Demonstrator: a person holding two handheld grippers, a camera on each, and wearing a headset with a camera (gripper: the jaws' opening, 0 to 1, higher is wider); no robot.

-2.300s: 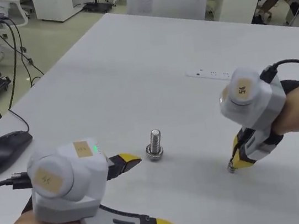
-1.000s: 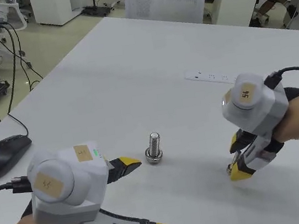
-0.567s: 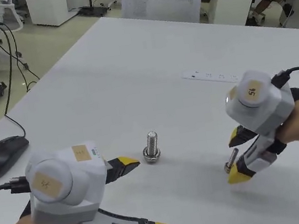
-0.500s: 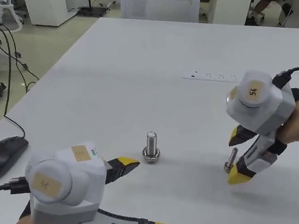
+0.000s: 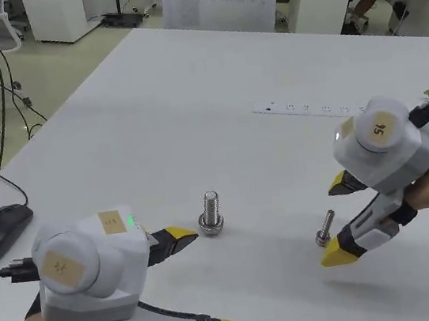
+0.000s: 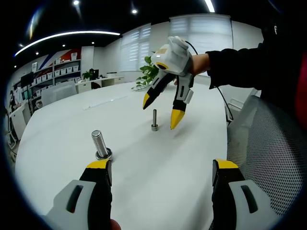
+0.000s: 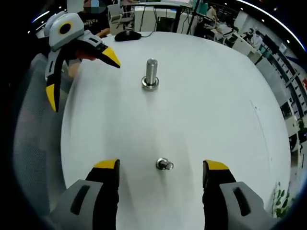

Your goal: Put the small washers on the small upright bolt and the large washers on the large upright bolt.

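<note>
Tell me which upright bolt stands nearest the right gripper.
The small bolt: it stands between the right gripper's open jaws. The large bolt, thicker, stands apart, nearer the left gripper.

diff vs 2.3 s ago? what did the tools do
The right tool opened its jaws and let go of the small bolt, which now stands upright and free between them. The left tool stayed open beside the large bolt, which has not moved.
</note>
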